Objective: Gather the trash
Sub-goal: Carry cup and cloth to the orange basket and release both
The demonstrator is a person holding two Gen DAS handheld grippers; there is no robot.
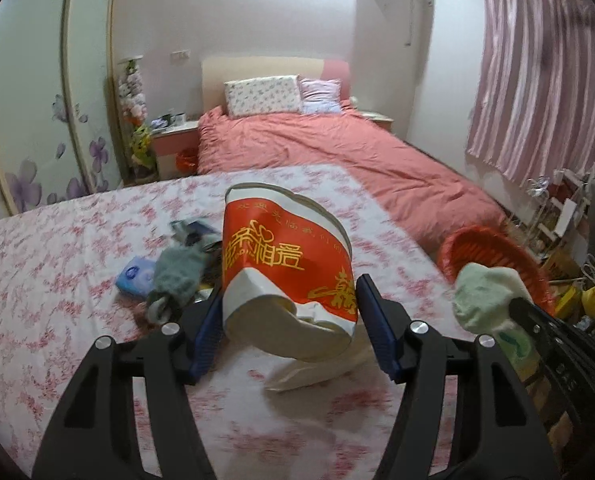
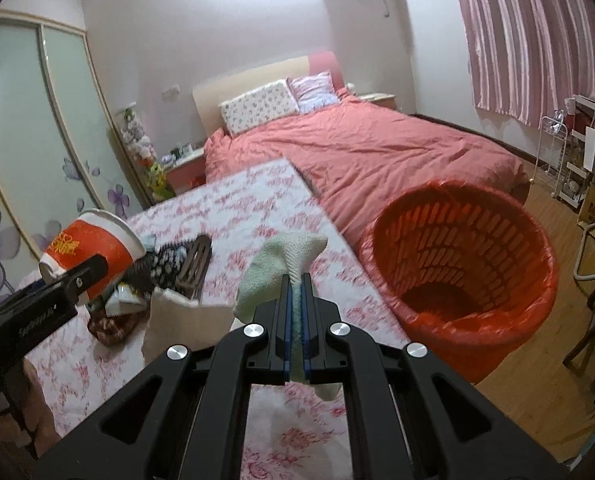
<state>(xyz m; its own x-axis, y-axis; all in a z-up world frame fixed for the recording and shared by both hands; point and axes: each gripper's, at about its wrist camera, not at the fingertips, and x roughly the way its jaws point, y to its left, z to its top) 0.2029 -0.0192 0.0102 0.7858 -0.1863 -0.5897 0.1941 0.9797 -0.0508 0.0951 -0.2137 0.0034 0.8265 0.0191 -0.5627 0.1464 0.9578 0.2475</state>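
Note:
My left gripper (image 1: 289,320) is shut on a squashed red and white paper cup (image 1: 285,248) with gold characters, held tilted above the floral tablecloth (image 1: 57,280). The right wrist view shows the same cup (image 2: 93,248) raised at the left. A pale green sock (image 2: 281,264) is pinched flat in my shut right gripper (image 2: 296,292) and hangs out both above and below the pads. A red slatted plastic basket (image 2: 437,240) lined with a red bag stands on the floor just right of the table edge, beside the sock.
A heap of litter lies on the table left of the cup: a grey-green sock (image 1: 177,276), a blue packet (image 1: 135,276) and dark wrappers. A beige paper piece (image 2: 185,328) lies below the cup. Behind are a red bed (image 1: 337,148) and cluttered shelves (image 2: 577,160) at the right.

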